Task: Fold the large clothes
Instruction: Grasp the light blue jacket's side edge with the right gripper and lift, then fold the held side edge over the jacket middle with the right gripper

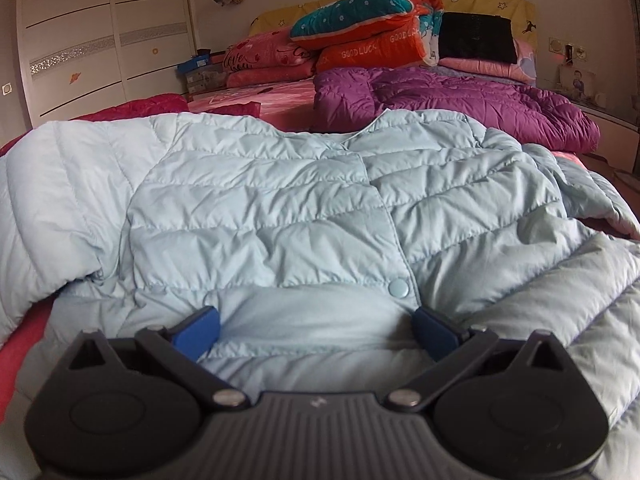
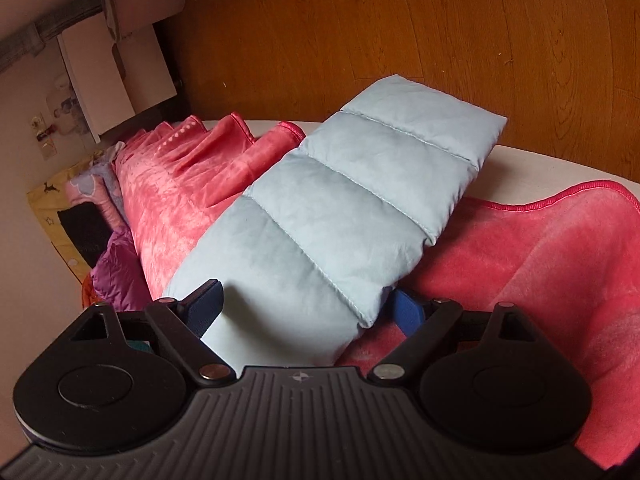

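Left gripper [image 1: 316,330] spread wide over the jacket [image 1: 280,208] hem; right gripper [image 2: 304,306] spread around its sleeve [image 2: 340,204].

Jacket lies front-up on the pink blanket [image 2: 540,264]; neither gripper is clamped.

So we've got the bed [image 2: 552,168] carrying everything here, its pale mattress edge bare at the corner. A pink fleece blanket [image 2: 540,264] covers it, bunched into folds on one side. Lying on that we see the light blue puffer jacket [image 1: 256,208] spread front-up, one sleeve [image 2: 360,200] stretched toward the corner. Behind it there's a purple quilted coat [image 1: 440,100], and stacked quilts [image 1: 360,28] at the headboard end. Wood floor [image 2: 400,20] below.
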Demonstrator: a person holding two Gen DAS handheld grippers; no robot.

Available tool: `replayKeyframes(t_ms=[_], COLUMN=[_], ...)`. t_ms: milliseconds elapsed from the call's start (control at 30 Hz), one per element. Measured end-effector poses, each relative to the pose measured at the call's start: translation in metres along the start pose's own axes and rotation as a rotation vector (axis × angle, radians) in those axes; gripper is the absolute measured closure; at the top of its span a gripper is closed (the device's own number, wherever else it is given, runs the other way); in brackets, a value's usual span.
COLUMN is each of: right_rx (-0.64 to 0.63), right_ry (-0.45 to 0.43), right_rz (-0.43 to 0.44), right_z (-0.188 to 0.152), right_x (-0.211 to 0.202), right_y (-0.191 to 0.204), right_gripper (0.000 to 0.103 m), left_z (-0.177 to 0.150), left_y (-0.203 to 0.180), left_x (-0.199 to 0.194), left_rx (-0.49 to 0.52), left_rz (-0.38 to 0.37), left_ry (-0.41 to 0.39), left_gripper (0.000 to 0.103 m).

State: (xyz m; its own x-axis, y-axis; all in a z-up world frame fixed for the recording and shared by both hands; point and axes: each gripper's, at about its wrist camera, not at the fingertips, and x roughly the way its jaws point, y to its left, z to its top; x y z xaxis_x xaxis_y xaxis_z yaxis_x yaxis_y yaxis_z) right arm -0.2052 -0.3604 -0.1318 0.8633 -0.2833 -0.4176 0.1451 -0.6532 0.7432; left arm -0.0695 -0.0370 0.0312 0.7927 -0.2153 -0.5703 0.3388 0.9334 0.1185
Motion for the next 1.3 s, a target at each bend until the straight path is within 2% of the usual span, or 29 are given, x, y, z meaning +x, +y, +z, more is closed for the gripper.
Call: replayKeyframes(t_ms=[67, 133, 200, 233, 267, 300, 533, 633, 700, 867, 933, 1067, 1167, 1300], right_rx=[0.011, -0.036, -0.068, -0.078, -0.093, -0.112, -0.280, -0.423, -0.570, -0.982, -1.138, -1.367, -1.607, -1.954], right_ry=[-0.022, -0.037, -0.047, -0.056, -0.067, -0.077, -0.159, -0.194, -0.216, -0.231, -0.240, -0.214, -0.193, -0.126], right_rz=[0.004, 0.001, 0.020, 0.035, 0.047, 0.053, 0.055, 0.064, 0.075, 0.086, 0.099, 0.135, 0.156, 0.194], right_z=[0.000, 0.004, 0.004, 0.006, 0.006, 0.007, 0.001, -0.007, -0.019, -0.070, -0.098, -0.155, -0.216, -0.303], right_x=[-0.004, -0.005, -0.005, -0.008, -0.010, -0.011, -0.036, -0.050, -0.061, -0.076, -0.081, -0.078, -0.066, -0.040], right_y=[-0.003, -0.003, -0.001, 0.001, 0.004, 0.006, 0.038, 0.069, 0.099, 0.167, 0.188, 0.220, 0.237, 0.232], right_gripper=[0.004, 0.016, 0.037, 0.042, 0.055, 0.059, 0.065, 0.069, 0.072, 0.075, 0.075, 0.075, 0.075, 0.075], left_z=[0.000, 0.000, -0.001, -0.001, -0.001, -0.001, 0.001, 0.004, 0.008, 0.028, 0.040, 0.066, 0.083, 0.097], left_y=[0.002, 0.004, 0.006, 0.006, 0.006, 0.006, 0.006, 0.007, 0.009, 0.022, 0.030, 0.050, 0.071, 0.108], left_x=[0.003, 0.005, 0.005, 0.005, 0.005, 0.005, 0.005, 0.005, 0.004, 0.000, -0.005, -0.014, -0.020, -0.024], left_rx=[-0.010, -0.025, -0.034, -0.036, -0.037, -0.036, -0.035, -0.041, -0.056, -0.166, -0.228, -0.319, -0.376, -0.442], left_rz=[-0.012, -0.027, -0.036, -0.039, -0.040, -0.040, -0.041, -0.046, -0.056, -0.115, -0.137, -0.173, -0.154, -0.101], left_ry=[0.004, 0.008, 0.009, 0.009, 0.008, 0.008, 0.016, 0.035, 0.052, 0.078, 0.065, 0.021, -0.025, -0.129], left_gripper=[0.000, 0.000, 0.000, 0.000, 0.000, 0.000, 0.000, 0.000, 0.000, 0.001, 0.001, 0.001, 0.001, 0.001])
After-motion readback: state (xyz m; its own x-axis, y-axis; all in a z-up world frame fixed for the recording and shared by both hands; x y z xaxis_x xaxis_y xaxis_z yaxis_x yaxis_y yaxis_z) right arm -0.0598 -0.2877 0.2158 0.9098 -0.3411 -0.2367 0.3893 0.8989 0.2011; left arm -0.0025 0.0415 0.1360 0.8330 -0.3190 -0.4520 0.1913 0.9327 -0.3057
